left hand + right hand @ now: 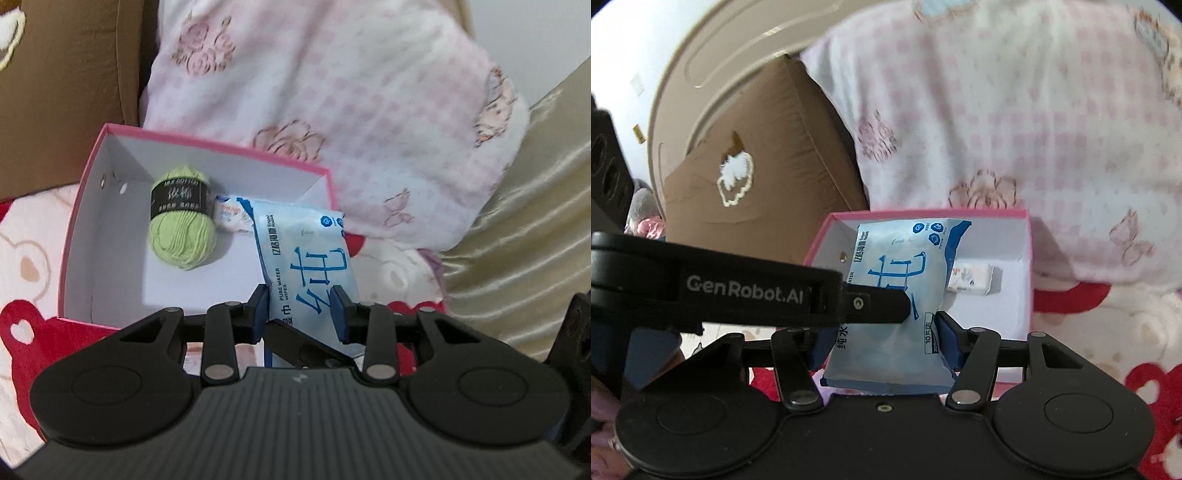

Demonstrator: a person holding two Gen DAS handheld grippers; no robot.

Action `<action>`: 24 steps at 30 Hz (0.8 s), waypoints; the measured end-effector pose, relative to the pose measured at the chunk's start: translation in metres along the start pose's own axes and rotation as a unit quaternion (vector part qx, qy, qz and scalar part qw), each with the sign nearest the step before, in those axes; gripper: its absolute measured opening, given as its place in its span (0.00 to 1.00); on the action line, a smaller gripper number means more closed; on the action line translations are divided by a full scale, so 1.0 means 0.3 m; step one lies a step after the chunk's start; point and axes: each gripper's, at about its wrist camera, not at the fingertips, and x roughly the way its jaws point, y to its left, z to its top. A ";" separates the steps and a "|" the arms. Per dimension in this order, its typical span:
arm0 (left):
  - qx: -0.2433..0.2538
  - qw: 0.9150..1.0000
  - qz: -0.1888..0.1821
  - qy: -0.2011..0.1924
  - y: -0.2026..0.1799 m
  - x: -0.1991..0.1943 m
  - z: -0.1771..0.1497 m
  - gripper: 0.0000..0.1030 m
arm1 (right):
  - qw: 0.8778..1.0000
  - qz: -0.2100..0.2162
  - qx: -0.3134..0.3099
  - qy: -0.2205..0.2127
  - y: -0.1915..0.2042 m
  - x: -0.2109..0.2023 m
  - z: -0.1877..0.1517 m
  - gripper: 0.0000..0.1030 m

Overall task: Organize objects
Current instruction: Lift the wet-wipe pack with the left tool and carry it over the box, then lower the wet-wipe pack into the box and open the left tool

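Observation:
A pale blue pack of wet wipes (310,251) hangs over the near right part of an open pink box (221,146) with a white inside. My left gripper (300,295) is shut on the pack's lower half, a blue pad on each side. My right gripper (881,336) is shut on the same pack (897,266), whose edge is dented at the right pad. The left gripper's black finger (879,304) lies across the pack from the left. Inside the box lie a green yarn ball (181,225) and a small tissue packet (232,216).
The box (923,213) sits on a red and white bear-print blanket (26,266). A brown pillow (66,92) stands behind it on the left. A pink floral quilt (332,92) bulges behind it on the right. Golden satin cloth (535,221) lies far right.

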 end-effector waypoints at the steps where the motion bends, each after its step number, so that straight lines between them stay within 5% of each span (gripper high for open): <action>1: -0.006 1.000 -0.003 0.001 0.012 0.016 -0.002 0.32 | 1.000 0.000 0.003 0.006 -0.008 0.025 -0.007 0.60; 24: -0.027 0.998 0.001 0.064 0.189 0.416 0.062 0.32 | 0.996 -0.055 0.013 0.068 -0.133 0.396 -0.032 0.60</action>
